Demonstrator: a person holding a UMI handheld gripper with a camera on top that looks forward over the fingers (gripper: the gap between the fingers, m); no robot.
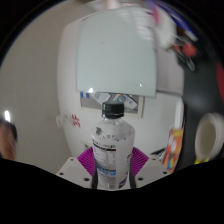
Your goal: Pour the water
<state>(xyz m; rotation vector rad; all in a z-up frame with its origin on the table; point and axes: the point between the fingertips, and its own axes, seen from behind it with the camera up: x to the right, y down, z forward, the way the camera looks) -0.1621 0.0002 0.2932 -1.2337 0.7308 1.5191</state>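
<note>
A clear plastic water bottle (112,145) with a black cap and a white-and-blue label stands upright between my fingers. My gripper (112,165) is shut on the bottle, with the magenta pads (86,160) pressed against its two sides. The bottle's base is hidden below the fingers. A white cup or bowl (210,135) shows to the right, beyond the fingers.
A large white board or panel (118,50) fills the background behind the bottle. Coloured items (176,145) lie beside the white cup. Dark clutter (180,40) hangs at the upper right. A person's hand (8,135) shows on the left.
</note>
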